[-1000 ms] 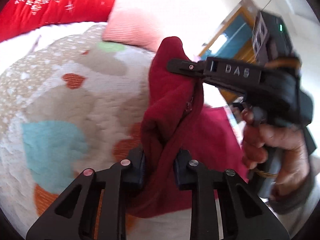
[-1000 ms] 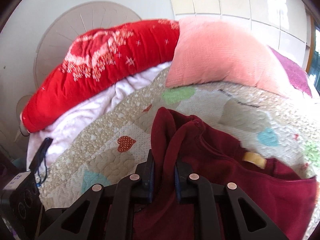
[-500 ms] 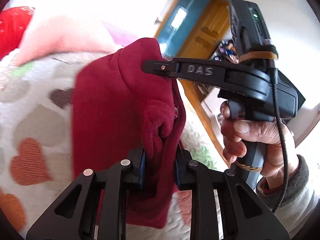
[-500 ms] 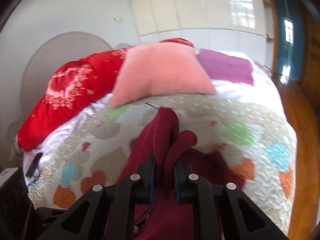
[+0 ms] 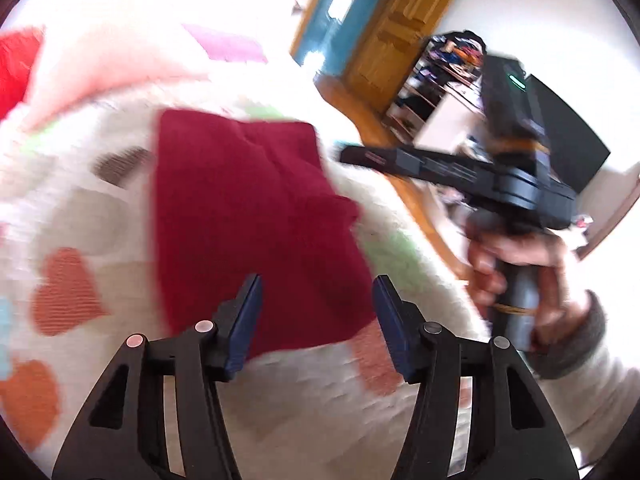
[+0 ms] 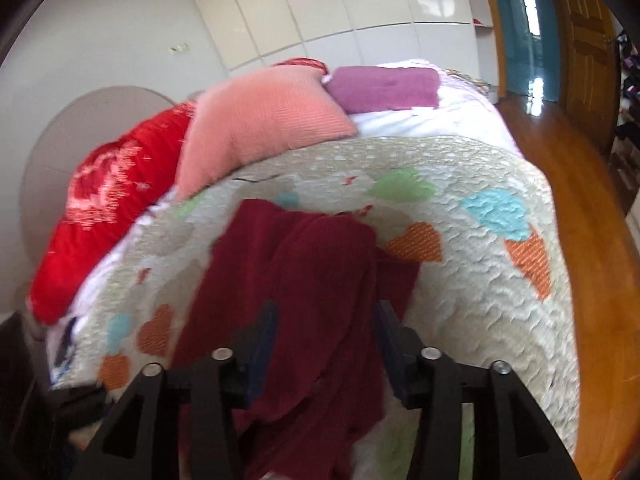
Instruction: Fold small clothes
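The left claw (image 5: 317,312) hangs released, jaws spread, over one dark red garment (image 5: 248,216) lying folded on the heart-patterned quilt (image 5: 80,208) at frame centre, its long axis running away from the claw toward the upper left. The right claw (image 6: 325,344), likewise released, straddles the garment's near end; in the left view it sits at right, off the cloth. Two claws, one garment, three pillows.

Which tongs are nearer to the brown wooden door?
Right. The right tongs hang beyond the dark red folded garment, toward the brown wooden door; the left tongs hover over the garment's near edge.
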Motion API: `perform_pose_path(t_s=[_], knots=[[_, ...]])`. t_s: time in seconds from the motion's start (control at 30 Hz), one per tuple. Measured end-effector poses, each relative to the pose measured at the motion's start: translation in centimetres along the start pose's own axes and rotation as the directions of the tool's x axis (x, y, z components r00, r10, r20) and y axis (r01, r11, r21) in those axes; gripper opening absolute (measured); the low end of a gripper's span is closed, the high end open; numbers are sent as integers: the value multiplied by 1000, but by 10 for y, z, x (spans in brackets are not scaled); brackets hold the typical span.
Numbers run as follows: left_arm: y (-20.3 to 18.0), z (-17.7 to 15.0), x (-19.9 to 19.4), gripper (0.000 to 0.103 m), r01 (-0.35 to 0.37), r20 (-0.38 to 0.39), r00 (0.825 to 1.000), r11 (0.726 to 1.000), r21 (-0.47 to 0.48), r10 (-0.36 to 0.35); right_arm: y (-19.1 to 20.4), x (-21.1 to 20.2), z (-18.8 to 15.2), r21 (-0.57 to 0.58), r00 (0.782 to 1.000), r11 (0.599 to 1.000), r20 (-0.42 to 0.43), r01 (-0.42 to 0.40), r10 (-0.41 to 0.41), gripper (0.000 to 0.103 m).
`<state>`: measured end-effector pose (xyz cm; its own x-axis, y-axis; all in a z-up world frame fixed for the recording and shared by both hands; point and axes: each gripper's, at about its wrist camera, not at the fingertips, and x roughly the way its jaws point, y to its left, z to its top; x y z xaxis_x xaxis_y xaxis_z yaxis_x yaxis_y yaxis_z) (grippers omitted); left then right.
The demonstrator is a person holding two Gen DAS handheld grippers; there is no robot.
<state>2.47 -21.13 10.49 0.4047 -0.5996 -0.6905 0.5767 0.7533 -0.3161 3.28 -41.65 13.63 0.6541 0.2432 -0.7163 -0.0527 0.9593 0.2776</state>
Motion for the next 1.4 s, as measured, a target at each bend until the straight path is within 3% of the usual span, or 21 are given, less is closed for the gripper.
perform_pose_path(t_s=[0.07,0.17,0.2,0.27,0.37,0.47,0.53,0.63,0.7,0.8,0.93,0.97,1.0,1.03,1.13,1.17,1.23,1.3,1.33,1.4], knots=[[12,-3,-2,57,-99,23,995,995,10,99,10,-6,-15,15,998,998,-22,-56,56,51],[24,-9,13,56,-157,-15,988,987,-43,156,17,5,-35,57,989,991,-82,-123,127,50],[27,-13,20,56,-155,-36,988,986,-59,153,20,11,-40,54,987,991,-98,-121,126,36],[35,-18,38,56,-162,-76,985,983,-86,156,29,17,-47,-15,993,999,-111,-50,48,14],[43,-35,34,57,-159,-68,986,983,-90,153,31,4,-55,-101,995,993,-71,61,-68,13],[36,-42,40,57,-177,-74,982,981,-78,171,20,18,-61,-138,982,978,-88,155,-168,13],[36,-41,46,57,-214,-94,974,975,-65,208,15,28,-63,-111,983,984,-107,136,-148,13],[35,-40,32,57,-207,-77,976,975,-78,202,8,17,-58,-47,993,996,-82,78,-82,15],[36,-35,22,57,-225,-38,974,971,-80,223,-1,2,-54,24,998,999,-54,28,-26,30],[36,-27,17,57,-255,-1,967,963,-80,256,2,-11,-41,29,998,997,14,65,-66,49],[34,-22,31,57,-253,-19,968,965,-73,252,-2,5,-19,69,996,994,1,88,-88,49],[33,-22,34,57,-255,-26,967,965,-68,253,-4,17,-13,77,996,993,-10,84,-84,40],[32,-23,39,57,-254,-36,967,965,-65,252,-5,27,-8,75,997,994,-18,74,-72,18],[31,-24,44,57,-253,-44,967,966,-60,250,-5,37,-4,64,997,996,-34,67,-65,9],[25,-23,50,60,-276,-35,961,961,-28,275,1,52,9,-26,992,992,-22,126,-127,6],[24,-22,52,66,-274,-33,961,962,-21,273,5,52,13,-71,987,984,3,163,-163,4],[23,-20,56,73,-275,-24,961,961,-23,274,4,62,18,-136,960,950,27,280,-279,1],[21,-20,61,79,-289,-30,957,957,-18,288,-6,80,14,-140,942,934,-28,329,-336,0],[20,-21,62,80,-295,-25,955,955,-11,295,-12,89,10,-137,942,939,-74,315,-326,0],[18,-23,61,80,-302,-15,953,953,-2,302,-21,79,5,-72,962,962,-58,263,-268,0]])
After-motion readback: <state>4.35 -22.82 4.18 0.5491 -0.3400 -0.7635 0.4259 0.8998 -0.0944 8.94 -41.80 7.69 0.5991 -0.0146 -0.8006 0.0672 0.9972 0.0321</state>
